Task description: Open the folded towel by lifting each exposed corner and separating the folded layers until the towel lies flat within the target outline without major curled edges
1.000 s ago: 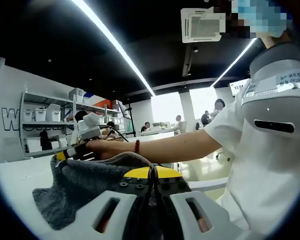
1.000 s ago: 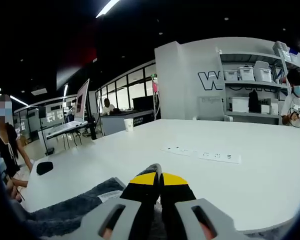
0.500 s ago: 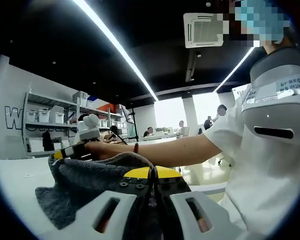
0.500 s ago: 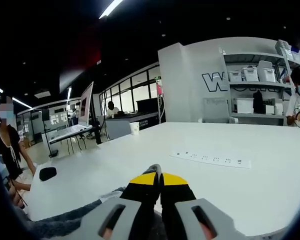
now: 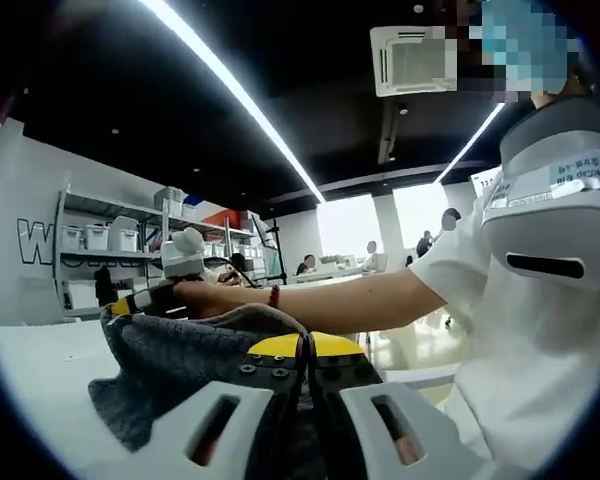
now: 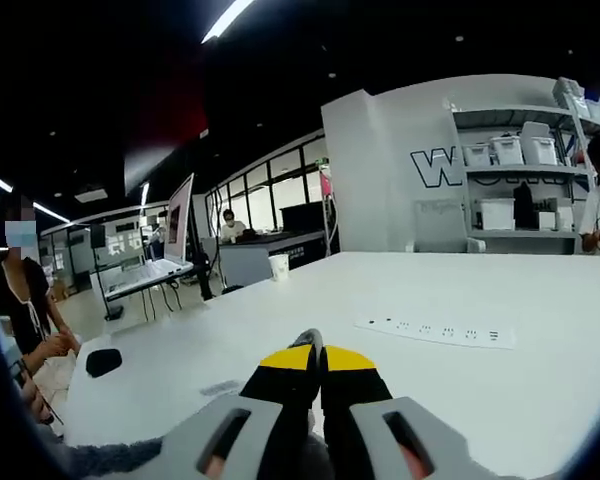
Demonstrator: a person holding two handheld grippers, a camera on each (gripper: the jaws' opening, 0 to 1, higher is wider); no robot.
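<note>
Since a second before, the grey fluffy towel [image 5: 195, 375] had risen with both grippers: in the right gripper view much less of it [image 6: 100, 458] lay along the bottom edge than earlier, and the white table [image 6: 460, 390] had dropped lower in the picture as the camera tipped up.

In the left gripper view, the left gripper [image 5: 307, 352] with its yellow-tipped black jaws stood pressed together on an edge of the towel, a thin ridge of grey cloth pinched between the tips. The towel hung in a sagging swag from there across to the left of the picture, lifted off the white table [image 5: 30, 380]. At its far end the right gripper [image 5: 125, 303] — seen from the side, held in the person's hand [image 5: 195, 296] — met the other corner of the cloth; its yellow tip sat against the towel. A red bead bracelet [image 5: 274, 295] circled the wrist. The person's white shirt [image 5: 525, 340] filled the right side.

In the right gripper view, the right gripper [image 6: 315, 350] had its jaws shut, a sliver of grey cloth showing between the yellow tips. A long white power strip [image 6: 435, 331] lay on the table beyond, a white paper cup [image 6: 280, 266] stood farther off, and a black computer mouse [image 6: 104, 361] rested near the table's left edge.
</note>
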